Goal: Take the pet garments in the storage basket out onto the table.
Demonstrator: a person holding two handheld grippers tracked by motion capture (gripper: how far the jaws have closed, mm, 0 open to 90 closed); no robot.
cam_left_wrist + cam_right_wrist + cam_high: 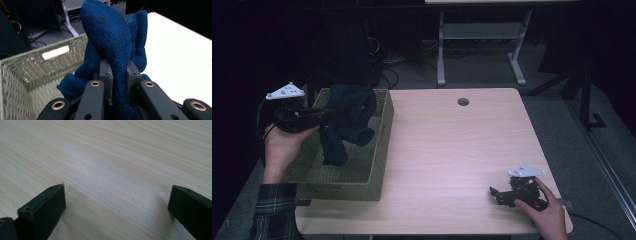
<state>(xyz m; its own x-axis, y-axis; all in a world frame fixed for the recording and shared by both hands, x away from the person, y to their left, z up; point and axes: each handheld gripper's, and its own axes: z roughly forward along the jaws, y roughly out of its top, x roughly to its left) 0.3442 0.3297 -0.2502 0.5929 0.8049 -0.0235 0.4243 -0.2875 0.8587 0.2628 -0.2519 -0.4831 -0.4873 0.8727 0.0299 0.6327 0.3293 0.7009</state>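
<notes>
A dark blue knitted garment [349, 120] hangs over the woven basket [377, 145] at the table's left side. My left gripper [329, 114] is shut on a fold of it, and in the left gripper view the blue knit garment [112, 40] bunches up between the two jaws of the left gripper [119, 75]. The cloth's lower end dangles inside the basket [30, 75]. My right gripper [498, 195] rests low on the wooden table [452, 145] near the front right corner, and in the right gripper view the right gripper [117, 205] stands open over bare wood.
A round cable hole [463, 102] sits near the table's far edge. Beyond the table stand the legs of another desk [441, 55] with cables on the floor. The basket has a handle slot [55, 52] in its far wall.
</notes>
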